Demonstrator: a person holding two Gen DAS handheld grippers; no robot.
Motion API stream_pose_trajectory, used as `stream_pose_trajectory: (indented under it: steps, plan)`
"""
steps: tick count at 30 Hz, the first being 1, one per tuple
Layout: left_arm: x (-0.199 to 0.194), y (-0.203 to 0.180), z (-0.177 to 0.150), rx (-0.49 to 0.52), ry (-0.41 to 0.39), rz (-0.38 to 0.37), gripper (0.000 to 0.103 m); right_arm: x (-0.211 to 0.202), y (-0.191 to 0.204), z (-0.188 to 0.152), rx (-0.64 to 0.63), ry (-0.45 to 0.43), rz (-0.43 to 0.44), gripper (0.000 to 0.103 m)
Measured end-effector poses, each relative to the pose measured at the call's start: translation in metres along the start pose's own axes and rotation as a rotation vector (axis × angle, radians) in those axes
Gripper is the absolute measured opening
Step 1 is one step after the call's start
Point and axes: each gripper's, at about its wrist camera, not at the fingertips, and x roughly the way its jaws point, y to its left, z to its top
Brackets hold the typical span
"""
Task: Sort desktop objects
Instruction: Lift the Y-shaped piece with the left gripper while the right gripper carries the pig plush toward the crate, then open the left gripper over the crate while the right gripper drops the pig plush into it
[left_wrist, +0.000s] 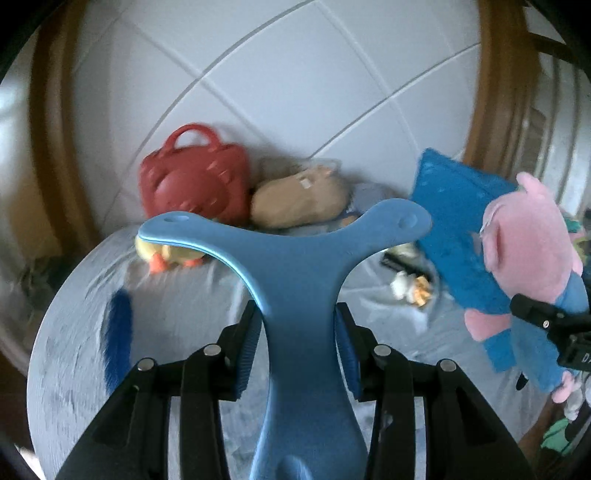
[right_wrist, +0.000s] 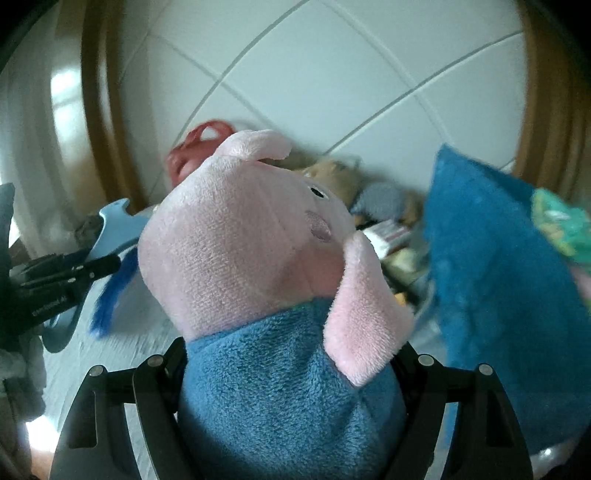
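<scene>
My left gripper (left_wrist: 299, 350) is shut on a light blue Y-shaped plastic piece (left_wrist: 295, 266), held up above the round table (left_wrist: 74, 332); it also shows in the right wrist view (right_wrist: 110, 225). My right gripper (right_wrist: 291, 354) is shut on a pink pig plush in a blue outfit (right_wrist: 251, 251), held in the air; the plush also shows at the right of the left wrist view (left_wrist: 528, 251). A red bag (left_wrist: 195, 177), a tan plush (left_wrist: 299, 199) and a yellow duck toy (left_wrist: 170, 254) lie at the table's far side.
A blue cloth (left_wrist: 461, 221) stands at the right, also in the right wrist view (right_wrist: 498, 277). A dark blue brush-like thing (left_wrist: 118, 339) lies on the table at left. Small items (left_wrist: 410, 284) lie by the cloth. White tiled floor (left_wrist: 295, 74) lies beyond.
</scene>
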Motion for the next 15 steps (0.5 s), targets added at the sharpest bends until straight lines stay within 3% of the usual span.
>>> stream_pose_trajectory:
  steps: [10,15]
  plan:
    - [0.014,-0.062,0.031,0.103,0.0,-0.155,0.039,-0.065,-0.044,0.02,0.055,-0.065,-0.124,0.08]
    - [0.022,-0.096,0.059,0.147,-0.019,-0.166,0.039,-0.086,-0.078,0.04,0.049,-0.096,-0.144,0.08]
